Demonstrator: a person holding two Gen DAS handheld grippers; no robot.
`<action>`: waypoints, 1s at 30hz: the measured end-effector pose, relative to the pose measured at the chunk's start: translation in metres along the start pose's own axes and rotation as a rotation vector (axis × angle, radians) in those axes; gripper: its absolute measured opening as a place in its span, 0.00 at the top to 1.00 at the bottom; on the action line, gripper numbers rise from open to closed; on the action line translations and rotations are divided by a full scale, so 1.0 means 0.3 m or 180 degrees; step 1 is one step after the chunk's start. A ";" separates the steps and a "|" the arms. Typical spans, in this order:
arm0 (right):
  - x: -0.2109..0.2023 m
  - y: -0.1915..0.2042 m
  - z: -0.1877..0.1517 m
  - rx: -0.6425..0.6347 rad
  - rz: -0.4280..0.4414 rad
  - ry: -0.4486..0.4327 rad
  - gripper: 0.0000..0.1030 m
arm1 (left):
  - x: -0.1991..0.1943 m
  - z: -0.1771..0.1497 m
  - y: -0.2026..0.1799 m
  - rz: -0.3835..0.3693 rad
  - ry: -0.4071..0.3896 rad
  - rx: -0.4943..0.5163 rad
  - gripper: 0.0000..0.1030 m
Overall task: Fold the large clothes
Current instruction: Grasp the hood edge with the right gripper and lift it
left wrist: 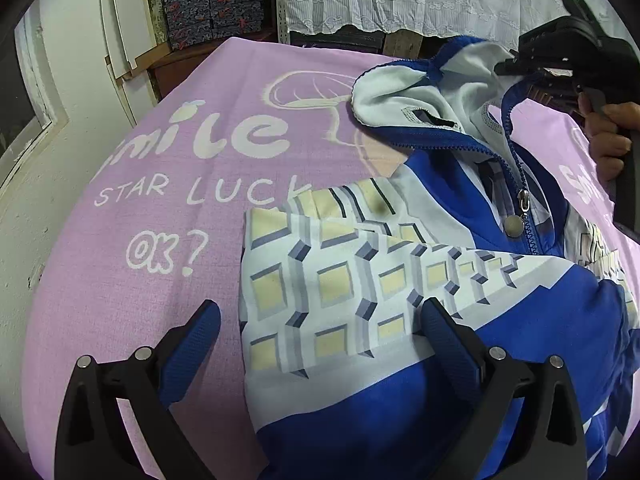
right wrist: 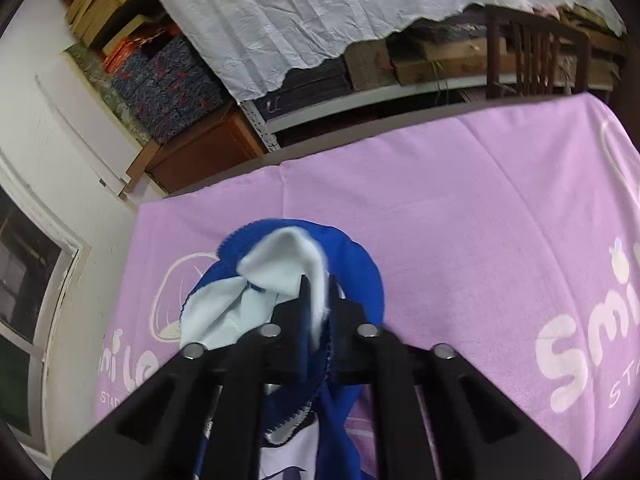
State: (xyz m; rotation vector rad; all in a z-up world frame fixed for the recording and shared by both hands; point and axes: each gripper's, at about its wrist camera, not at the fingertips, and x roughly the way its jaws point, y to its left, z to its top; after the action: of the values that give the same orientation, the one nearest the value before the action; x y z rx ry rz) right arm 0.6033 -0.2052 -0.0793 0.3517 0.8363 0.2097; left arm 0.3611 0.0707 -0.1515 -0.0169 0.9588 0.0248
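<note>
A blue and white zip jacket [left wrist: 400,280] with a yellow square pattern lies on a purple printed cloth [left wrist: 168,184] over the table. My left gripper [left wrist: 320,320] hovers wide open above the jacket's patterned left side, one blue finger [left wrist: 192,344] over the cloth, the other finger [left wrist: 452,340] over the jacket, nothing pinched. My right gripper [right wrist: 318,296] is shut on the jacket's collar edge [right wrist: 288,272], lifting blue fabric with pale lining. In the left wrist view the right gripper [left wrist: 516,68] shows at upper right, held by a hand [left wrist: 608,140].
The table's far edge [right wrist: 360,136] runs close behind the cloth. Beyond it stand shelves with patterned boxes [left wrist: 216,0], a wooden cabinet [right wrist: 200,156], a white lace cover [right wrist: 320,12] and a dark chair [right wrist: 536,56]. A white wall [left wrist: 72,80] is at left.
</note>
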 end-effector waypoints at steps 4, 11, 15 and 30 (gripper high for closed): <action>-0.066 0.062 -0.026 -0.0238 0.0081 -0.0079 0.94 | 0.000 -0.001 0.000 -0.0002 0.0001 0.0001 0.03; -0.238 0.152 -0.083 -0.0479 0.0251 -0.0227 0.95 | -0.002 -0.001 0.003 -0.0027 0.0007 0.0001 0.03; -0.335 0.182 -0.131 -0.0684 0.0269 -0.0311 0.95 | 0.001 0.003 0.010 -0.0014 0.0010 -0.0009 0.03; -0.615 0.095 -0.442 -0.1025 0.0425 -0.0330 0.95 | -0.092 -0.004 0.019 0.0145 -0.0394 0.0111 0.03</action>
State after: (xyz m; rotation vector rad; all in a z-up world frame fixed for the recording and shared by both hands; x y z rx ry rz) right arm 0.3814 -0.2081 -0.0236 0.1143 0.6639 0.4409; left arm 0.3441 0.0760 -0.1297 0.0384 0.8357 0.0505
